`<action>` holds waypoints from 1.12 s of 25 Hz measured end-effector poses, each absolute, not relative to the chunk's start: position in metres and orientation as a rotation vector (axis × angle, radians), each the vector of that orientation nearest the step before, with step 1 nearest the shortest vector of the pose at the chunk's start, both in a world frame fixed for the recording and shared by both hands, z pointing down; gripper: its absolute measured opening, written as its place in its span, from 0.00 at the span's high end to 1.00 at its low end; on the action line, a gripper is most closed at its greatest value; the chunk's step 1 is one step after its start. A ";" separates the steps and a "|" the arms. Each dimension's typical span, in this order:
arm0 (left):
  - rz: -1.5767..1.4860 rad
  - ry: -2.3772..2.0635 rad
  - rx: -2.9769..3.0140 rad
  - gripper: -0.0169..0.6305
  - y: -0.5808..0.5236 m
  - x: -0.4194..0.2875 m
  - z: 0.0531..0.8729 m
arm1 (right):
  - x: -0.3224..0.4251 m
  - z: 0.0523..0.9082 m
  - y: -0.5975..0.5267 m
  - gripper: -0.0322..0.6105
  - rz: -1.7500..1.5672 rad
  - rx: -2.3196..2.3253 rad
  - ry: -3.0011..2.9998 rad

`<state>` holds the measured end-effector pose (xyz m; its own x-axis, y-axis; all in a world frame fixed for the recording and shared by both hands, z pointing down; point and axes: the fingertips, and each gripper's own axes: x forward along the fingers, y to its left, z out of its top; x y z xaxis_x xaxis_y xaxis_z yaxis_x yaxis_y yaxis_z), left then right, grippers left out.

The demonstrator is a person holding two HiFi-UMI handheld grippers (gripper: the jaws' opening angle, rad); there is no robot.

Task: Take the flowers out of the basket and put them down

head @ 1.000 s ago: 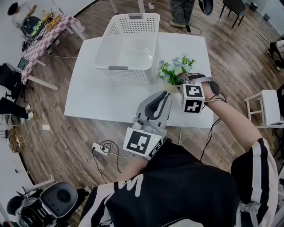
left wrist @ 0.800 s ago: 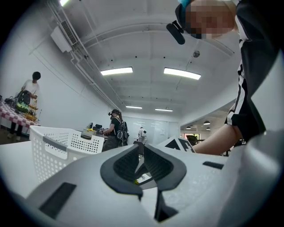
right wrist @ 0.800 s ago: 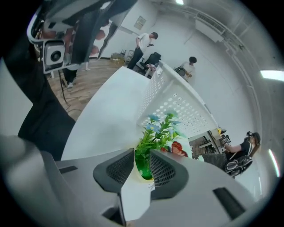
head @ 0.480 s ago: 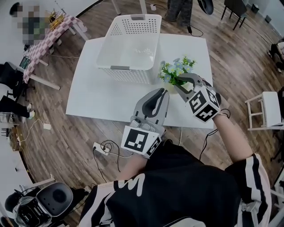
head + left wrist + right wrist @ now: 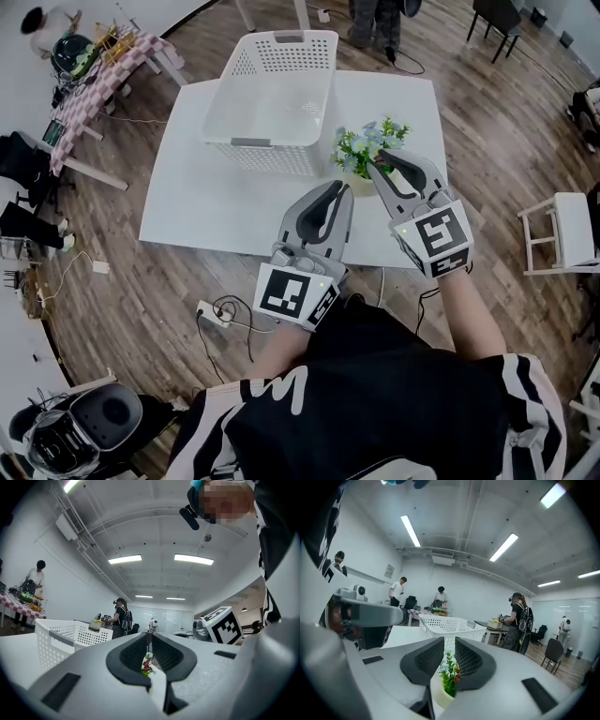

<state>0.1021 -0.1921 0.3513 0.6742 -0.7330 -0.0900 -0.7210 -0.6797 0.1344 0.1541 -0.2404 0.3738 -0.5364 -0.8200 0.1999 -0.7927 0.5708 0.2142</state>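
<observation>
The flowers [image 5: 370, 147], a small green bunch with pale blue and white blooms in a cream pot, stand on the white table [image 5: 206, 197] just right of the white perforated basket [image 5: 272, 94]. The basket shows nothing inside it. My right gripper [image 5: 382, 163] is just short of the pot and not touching it, its jaws a narrow gap apart and holding nothing. Through that gap the flowers [image 5: 449, 677] and the basket [image 5: 450, 627] show ahead. My left gripper [image 5: 339, 187] hovers over the table's front edge, shut and empty, with the flowers [image 5: 147, 663] small in the distance.
A white stool [image 5: 567, 230] stands on the wooden floor to the right. A checkered table [image 5: 94, 80] with clutter sits at far left. Cables and a power strip [image 5: 220, 314] lie on the floor before the table. Several people stand in the background [image 5: 518, 623].
My right gripper has left the flower pot and drawn back toward me, its jaws narrowing. The flowers stay on the table beside the basket. The left gripper has barely moved.
</observation>
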 end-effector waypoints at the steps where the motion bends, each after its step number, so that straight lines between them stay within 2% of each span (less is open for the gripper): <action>1: -0.207 -1.219 2.796 0.92 -0.192 0.102 0.351 | 0.156 0.371 -0.239 0.83 -0.135 1.357 -2.538; 14: -0.235 -1.266 2.791 0.92 -0.184 0.105 0.352 | 0.153 0.359 -0.214 0.92 -0.099 1.449 -2.686; 28: -0.202 -1.280 2.786 0.92 -0.162 0.097 0.358 | 0.147 0.363 -0.180 0.92 -0.005 1.416 -2.775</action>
<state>0.0970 -0.1620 0.3585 0.6447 -0.7591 -0.0906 -0.7500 -0.6510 0.1174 0.1474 -0.1805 0.3633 -0.5864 -0.8097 0.0217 -0.8096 0.5868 0.0149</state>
